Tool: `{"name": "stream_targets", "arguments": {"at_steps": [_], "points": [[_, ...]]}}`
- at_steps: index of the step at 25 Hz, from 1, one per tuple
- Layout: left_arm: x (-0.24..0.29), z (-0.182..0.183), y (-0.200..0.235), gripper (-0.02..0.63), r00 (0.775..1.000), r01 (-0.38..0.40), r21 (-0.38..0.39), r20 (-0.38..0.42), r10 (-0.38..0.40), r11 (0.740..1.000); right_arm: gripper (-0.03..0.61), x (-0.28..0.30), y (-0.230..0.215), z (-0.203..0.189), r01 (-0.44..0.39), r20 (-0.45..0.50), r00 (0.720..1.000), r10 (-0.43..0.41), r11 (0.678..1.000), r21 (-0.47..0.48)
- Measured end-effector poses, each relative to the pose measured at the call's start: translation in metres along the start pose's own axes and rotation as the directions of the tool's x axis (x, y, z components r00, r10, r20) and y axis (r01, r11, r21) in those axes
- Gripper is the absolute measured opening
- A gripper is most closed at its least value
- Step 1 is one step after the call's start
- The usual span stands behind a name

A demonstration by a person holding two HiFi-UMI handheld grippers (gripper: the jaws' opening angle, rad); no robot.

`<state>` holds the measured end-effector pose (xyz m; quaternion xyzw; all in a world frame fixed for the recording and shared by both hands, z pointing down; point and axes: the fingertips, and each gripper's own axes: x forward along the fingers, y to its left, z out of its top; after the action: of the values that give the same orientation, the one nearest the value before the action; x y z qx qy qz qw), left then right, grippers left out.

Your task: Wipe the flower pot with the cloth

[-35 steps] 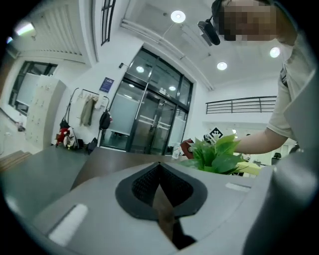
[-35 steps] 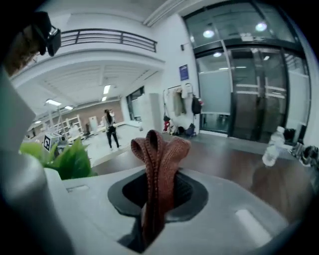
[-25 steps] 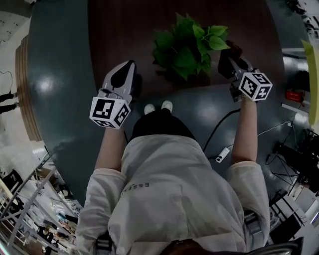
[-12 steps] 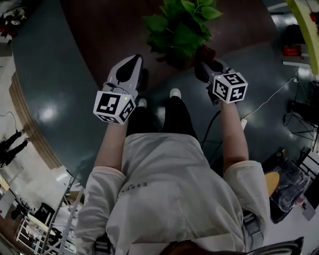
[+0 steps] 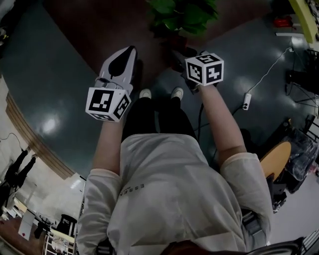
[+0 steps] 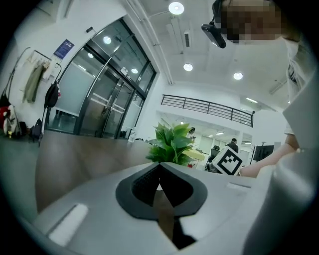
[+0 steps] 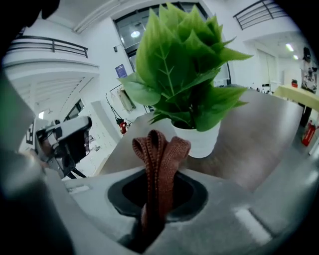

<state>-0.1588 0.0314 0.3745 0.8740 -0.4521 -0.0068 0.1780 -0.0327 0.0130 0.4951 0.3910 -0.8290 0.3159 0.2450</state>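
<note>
A leafy green plant (image 7: 184, 64) stands in a small white pot (image 7: 199, 139) on a dark wooden table (image 7: 259, 129). My right gripper (image 7: 157, 174) is shut on a folded brown cloth (image 7: 159, 147), which sticks up between the jaws just short of the pot. In the head view the right gripper (image 5: 178, 56) sits right below the plant (image 5: 182, 15); the pot is hidden there. My left gripper (image 5: 127, 52) hovers left of the plant. Its jaws (image 6: 159, 164) are shut on nothing, and the plant (image 6: 172, 144) stands beyond them.
A power strip (image 5: 246, 101) and its cable lie on the grey floor to the right. A round stool (image 5: 279, 159) stands further right. The person's shoes (image 5: 145, 93) are at the table's edge. Glass doors (image 6: 99, 99) rise behind the table.
My right gripper with the cloth has swung from the plant's right side to its near side and sunk lower. The left gripper has turned a little. The head view has shifted, so the plant sits higher in frame.
</note>
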Motion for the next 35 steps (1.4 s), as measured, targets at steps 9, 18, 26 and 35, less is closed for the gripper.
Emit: {"name": "stream_targets", "arguments": {"at_steps": [9,18,26,35], "points": [[-0.001,-0.007,-0.004,0.015,0.997,0.077,0.0,-0.005,-0.077,0.997,0.048,0.045,-0.015,0.03,-0.042,0.125,0.992,0.006,0.955,0.292],[-0.008,-0.02,0.004,0.015,0.998,0.059,-0.003,-0.029,-0.059,0.998,0.048,0.055,-0.025,-0.006,-0.059,0.032,0.998,0.05,0.912,0.406],[-0.003,-0.019,-0.01,0.017,0.997,0.069,0.018,-0.035,-0.068,0.997,0.049,0.011,-0.038,0.011,-0.016,0.054,0.999,0.002,0.963,0.27],[0.016,-0.038,-0.019,0.017,0.995,0.059,0.025,-0.078,-0.056,0.998,0.049,0.009,-0.072,-0.02,-0.03,-0.025,0.999,0.043,0.926,0.375]]}}
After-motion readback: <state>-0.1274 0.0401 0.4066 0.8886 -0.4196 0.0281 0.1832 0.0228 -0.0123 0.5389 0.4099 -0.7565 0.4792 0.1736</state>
